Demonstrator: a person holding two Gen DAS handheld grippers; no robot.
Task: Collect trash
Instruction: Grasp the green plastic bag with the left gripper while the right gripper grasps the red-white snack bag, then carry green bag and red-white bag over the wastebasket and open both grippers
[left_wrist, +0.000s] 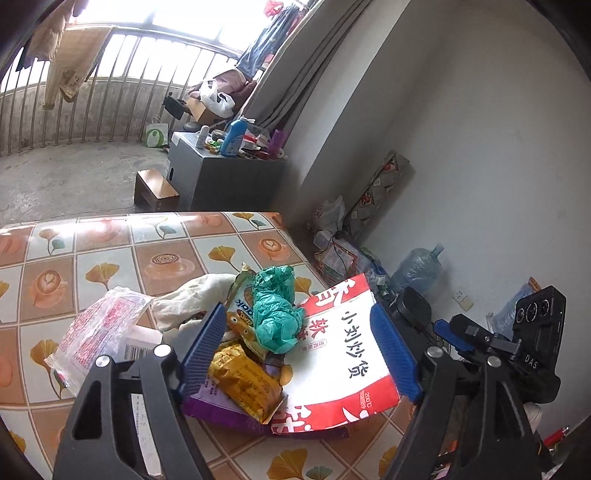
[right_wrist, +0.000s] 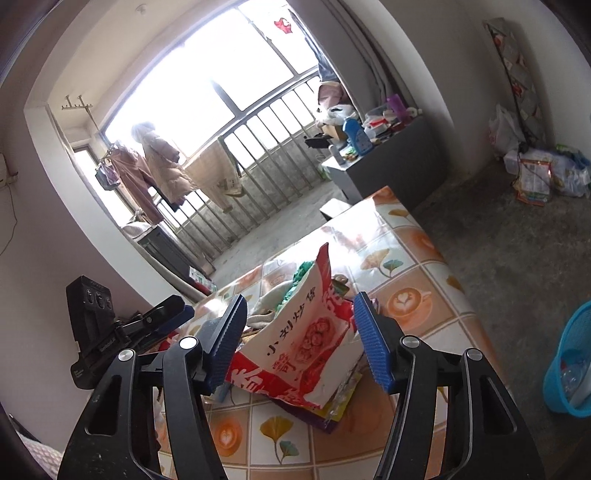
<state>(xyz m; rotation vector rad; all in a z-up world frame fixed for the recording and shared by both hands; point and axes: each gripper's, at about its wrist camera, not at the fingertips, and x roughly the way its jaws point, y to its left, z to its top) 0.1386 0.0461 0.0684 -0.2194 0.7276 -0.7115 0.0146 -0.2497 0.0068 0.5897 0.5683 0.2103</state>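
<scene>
A pile of trash lies on the tiled-pattern table (left_wrist: 110, 258): a red and white snack bag (left_wrist: 343, 354), a crumpled green plastic bag (left_wrist: 277, 310), a yellow wrapper (left_wrist: 243, 380), a clear pink-printed bag (left_wrist: 99, 325) and a white cloth (left_wrist: 192, 299). My left gripper (left_wrist: 299, 354) is open, its blue pads straddling the green bag and the red and white bag. My right gripper (right_wrist: 299, 343) is open around the same red and white bag (right_wrist: 306, 339), seen from the other side. The right gripper (left_wrist: 454, 332) also shows at the right of the left wrist view.
A blue waste basket (right_wrist: 569, 369) stands on the floor right of the table. A grey cabinet (left_wrist: 221, 173) with bottles, a small wooden stool (left_wrist: 155, 190) and a water jug (left_wrist: 417, 269) stand beyond. Bags lie along the wall (right_wrist: 543, 173).
</scene>
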